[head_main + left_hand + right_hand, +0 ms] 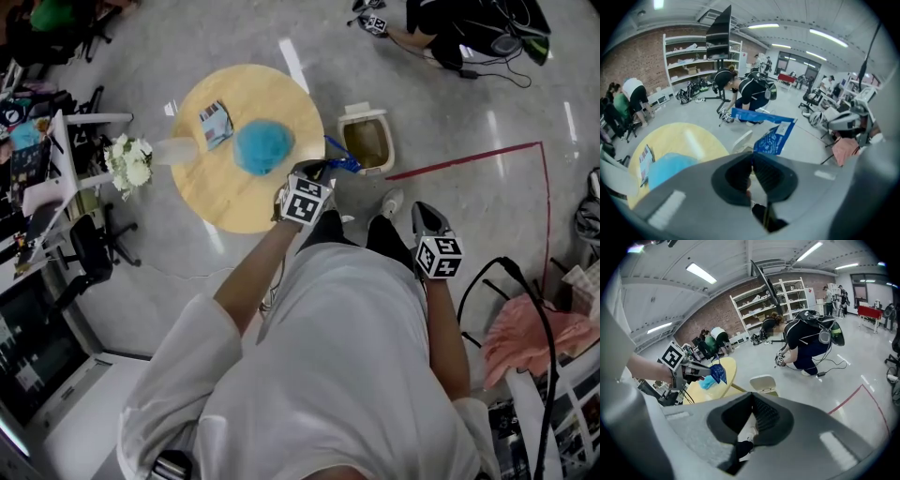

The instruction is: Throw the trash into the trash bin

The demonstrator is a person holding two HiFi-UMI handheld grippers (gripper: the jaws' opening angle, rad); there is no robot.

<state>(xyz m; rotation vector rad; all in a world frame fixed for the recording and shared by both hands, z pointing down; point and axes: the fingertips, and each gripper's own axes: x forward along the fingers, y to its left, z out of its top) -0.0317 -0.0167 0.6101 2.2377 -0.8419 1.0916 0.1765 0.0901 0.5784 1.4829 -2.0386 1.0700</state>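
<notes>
Two pieces of trash lie on the round worktop [220, 192] in the head view: a blue puff [262, 147] and a small packet [216, 123]. The left gripper [320, 172] hangs past the worktop's edge with a blue wrapper [343, 163] pinched in its fingers. The wrapper reaches toward the bin [367, 141], which stands open on the floor just beside the worktop. The right gripper [419, 210] sits lower in the frame, apart from the bin, near the person's shoes.

In the left gripper view, the fingers are pressed together on the lower edge of the wrapper [774, 136], and the sheet stands up beyond the tips. The pale bin [742, 140] shows just below and left of the wrapper, with the worktop [679, 138] further left.

In the right gripper view, the right gripper [751, 399] has its fingers closed on each other with nothing between them; only floor and a shoe show beyond. Across the scene the left gripper [705, 371] holds the wrapper [718, 373] out from the worktop [727, 365], short of the bin [764, 383].

The step in hand looks like the carry: the wrapper is near the bin but not over its mouth. The next move calls for bringing the left gripper over the opening, then parting the fingers low, since so light a sheet may drift. The puff and the packet would be left to fetch.
</notes>
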